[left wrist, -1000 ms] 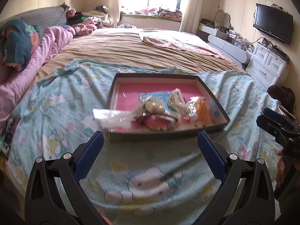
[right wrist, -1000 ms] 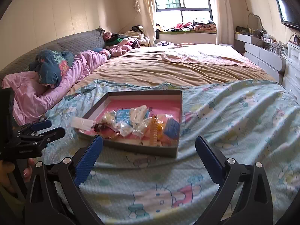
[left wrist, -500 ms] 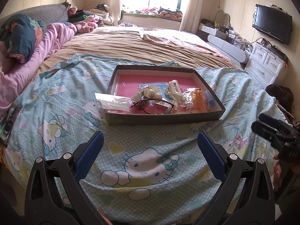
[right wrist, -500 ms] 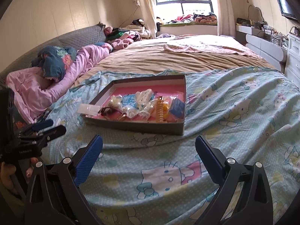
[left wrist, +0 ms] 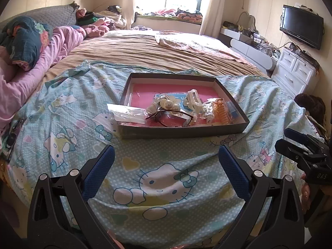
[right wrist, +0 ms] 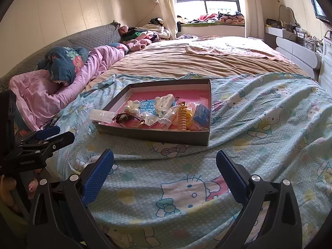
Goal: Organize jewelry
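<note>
Through the left wrist camera, we hold the left gripper low over the cartoon-print sheet, its two blue-padded fingers spread wide and grasping nothing. Straight ahead of the fingertips sits one shallow box with a pink floor, its long axis running across our line of sight. Inside we count one pair of sunglasses lying crosswise nearest the tool, one white claw clip behind them, one orange spiral hair tie toward the right and one blue packet beside it. A clear plastic bag overhangs the box's left rim. The small pearly pieces in wrappers are too jumbled for us to count. Off to the right, the right gripper points at the box.

Through the right wrist camera, the right gripper also hovers released, fingers wide apart, with the box ahead and slightly left, angled so its right wall runs away from us. The hair tie lies lengthwise toward the tool. At far left the left gripper appears, a hand clasping its handle from below.
</note>
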Tool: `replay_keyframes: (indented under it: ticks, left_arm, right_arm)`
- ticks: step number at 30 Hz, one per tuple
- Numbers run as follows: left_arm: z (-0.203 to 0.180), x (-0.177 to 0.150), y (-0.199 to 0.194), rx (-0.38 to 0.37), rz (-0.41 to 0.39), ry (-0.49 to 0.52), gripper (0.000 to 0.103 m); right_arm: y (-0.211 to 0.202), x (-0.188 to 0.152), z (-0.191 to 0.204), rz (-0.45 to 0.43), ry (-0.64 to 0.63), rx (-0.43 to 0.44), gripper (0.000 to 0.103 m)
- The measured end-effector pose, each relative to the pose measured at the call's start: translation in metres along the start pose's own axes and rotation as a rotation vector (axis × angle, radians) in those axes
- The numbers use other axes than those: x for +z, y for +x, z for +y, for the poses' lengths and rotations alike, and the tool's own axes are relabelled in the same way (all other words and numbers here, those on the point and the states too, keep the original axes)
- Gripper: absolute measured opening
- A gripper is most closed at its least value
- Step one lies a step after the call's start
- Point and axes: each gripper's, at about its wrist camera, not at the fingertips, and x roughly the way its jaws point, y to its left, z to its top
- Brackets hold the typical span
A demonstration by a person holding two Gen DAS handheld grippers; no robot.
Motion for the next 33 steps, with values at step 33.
replay_keyframes:
  ticks: [33]
  left_arm:
    - [-0.0001,0.003,-0.0074,0.012,-0.013,0.003,0.093]
  right_arm:
    - [-0.0009,0.0004,0.0051,0.002,-0.008,0.009,0.098]
